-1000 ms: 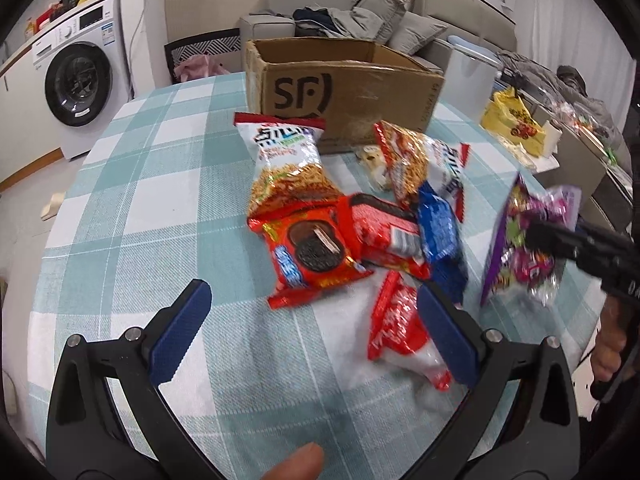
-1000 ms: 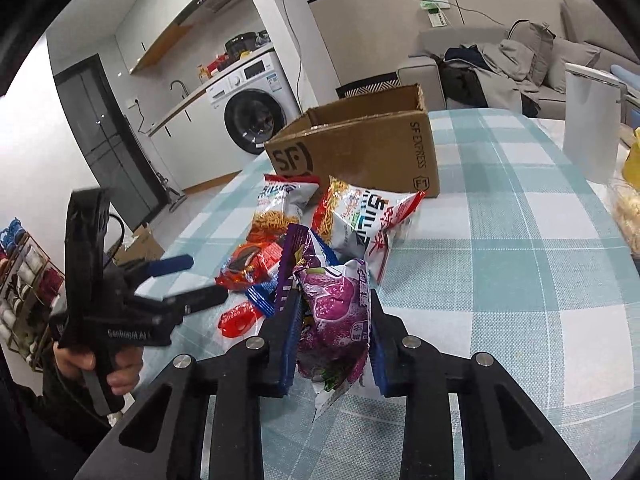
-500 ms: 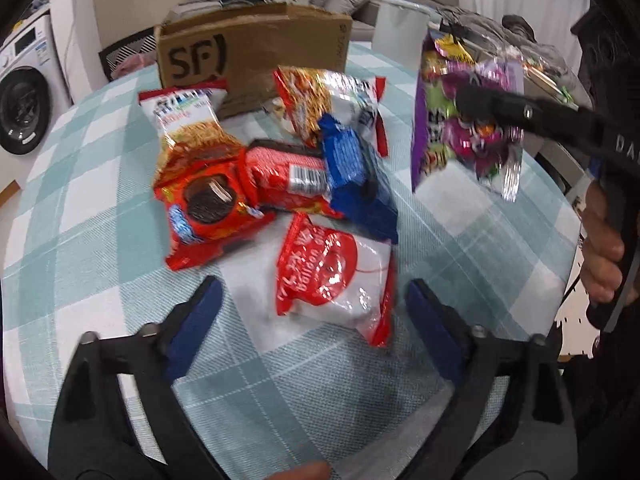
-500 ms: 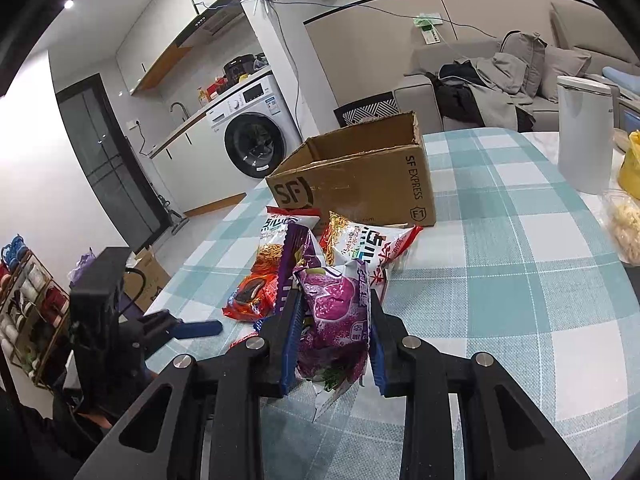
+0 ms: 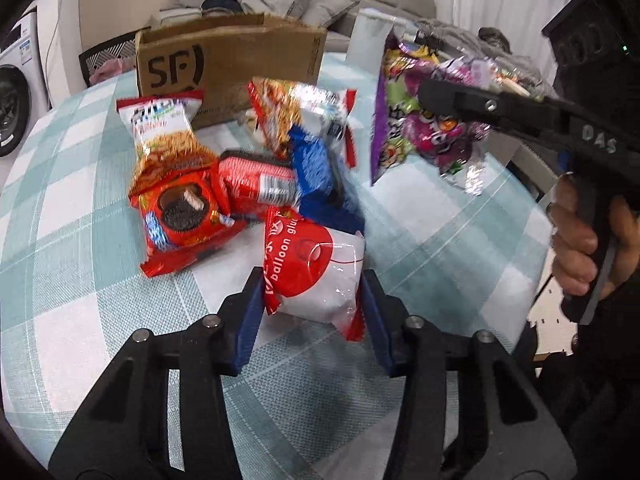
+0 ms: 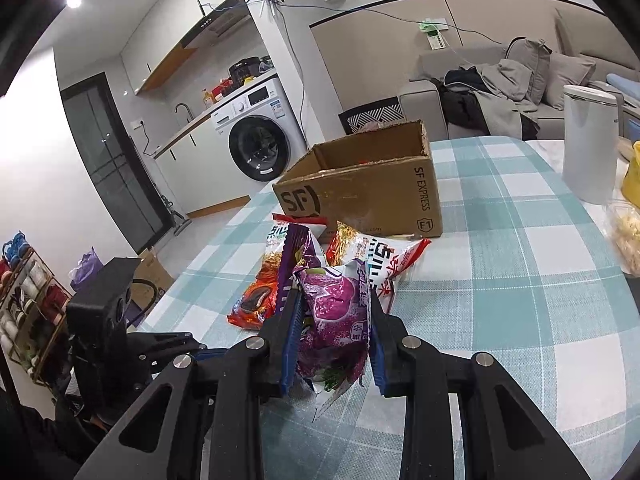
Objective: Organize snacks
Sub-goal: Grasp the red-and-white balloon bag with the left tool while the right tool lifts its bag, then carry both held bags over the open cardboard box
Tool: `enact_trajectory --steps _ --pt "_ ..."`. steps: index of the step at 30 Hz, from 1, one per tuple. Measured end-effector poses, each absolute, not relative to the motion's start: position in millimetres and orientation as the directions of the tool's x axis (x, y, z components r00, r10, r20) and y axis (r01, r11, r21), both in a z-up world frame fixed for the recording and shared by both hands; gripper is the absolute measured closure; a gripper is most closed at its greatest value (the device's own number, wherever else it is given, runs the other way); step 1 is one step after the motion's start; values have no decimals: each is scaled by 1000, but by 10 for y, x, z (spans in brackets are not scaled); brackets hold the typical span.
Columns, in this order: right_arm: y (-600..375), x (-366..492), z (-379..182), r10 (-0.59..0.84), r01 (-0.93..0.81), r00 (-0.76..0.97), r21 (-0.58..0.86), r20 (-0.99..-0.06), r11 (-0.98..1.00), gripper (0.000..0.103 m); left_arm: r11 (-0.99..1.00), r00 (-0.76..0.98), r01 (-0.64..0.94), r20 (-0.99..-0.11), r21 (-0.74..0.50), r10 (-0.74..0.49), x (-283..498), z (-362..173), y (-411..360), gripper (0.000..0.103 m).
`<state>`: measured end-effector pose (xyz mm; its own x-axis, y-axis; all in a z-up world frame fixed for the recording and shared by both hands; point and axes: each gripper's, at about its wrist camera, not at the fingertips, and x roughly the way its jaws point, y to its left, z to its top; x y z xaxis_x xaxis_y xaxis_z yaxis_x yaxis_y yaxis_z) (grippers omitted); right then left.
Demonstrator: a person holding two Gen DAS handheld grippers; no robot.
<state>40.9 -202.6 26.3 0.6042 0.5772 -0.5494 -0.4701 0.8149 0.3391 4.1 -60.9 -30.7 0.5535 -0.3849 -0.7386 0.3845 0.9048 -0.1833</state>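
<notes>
My left gripper [image 5: 312, 300] is shut on a red and white balloon-glue packet [image 5: 316, 272] at the near edge of the snack pile on the checked table [image 5: 72, 240]. Behind it lie a red Oreo pack [image 5: 180, 216], a noodle snack bag [image 5: 164, 132], a red wrapper [image 5: 256, 180], a blue pack [image 5: 320, 176] and a silver-red bag [image 5: 304, 112]. My right gripper [image 6: 332, 320] is shut on a purple candy bag [image 6: 332, 320] and holds it above the table; it also shows in the left wrist view [image 5: 424, 120]. An open cardboard box [image 6: 360, 188] stands behind the pile.
A white canister [image 6: 588, 144] and a yellow bag [image 6: 632, 176] stand at the table's far right. A washing machine [image 6: 256, 140] and a sofa [image 6: 520, 88] lie beyond the table. The table edge is near on the left of the right wrist view.
My left gripper has moved in and closed from wide open onto the balloon-glue packet. My right gripper has lifted the purple bag higher, toward the box.
</notes>
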Motion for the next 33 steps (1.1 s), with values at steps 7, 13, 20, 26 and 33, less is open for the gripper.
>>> enact_trajectory --steps 7,13,20,26,33 --pt "-2039 408 444 588 -485 633 334 -504 808 73 916 636 346 -668 -202 -388 33 41 -482 59" --pt "-2046 508 641 591 -484 669 339 -451 807 73 941 724 271 -602 -202 -338 136 361 -338 59" --pt "-1990 761 822 589 -464 696 369 -411 805 73 962 799 191 -539 -193 -267 432 698 -203 59" --pt "-1925 983 1034 578 -449 726 381 -373 809 73 968 832 143 -504 -207 -230 767 915 -80 59" --pt "-1915 1323 1250 565 -423 755 412 -332 807 73 973 854 110 -481 -202 -197 1149 1094 -14 59"
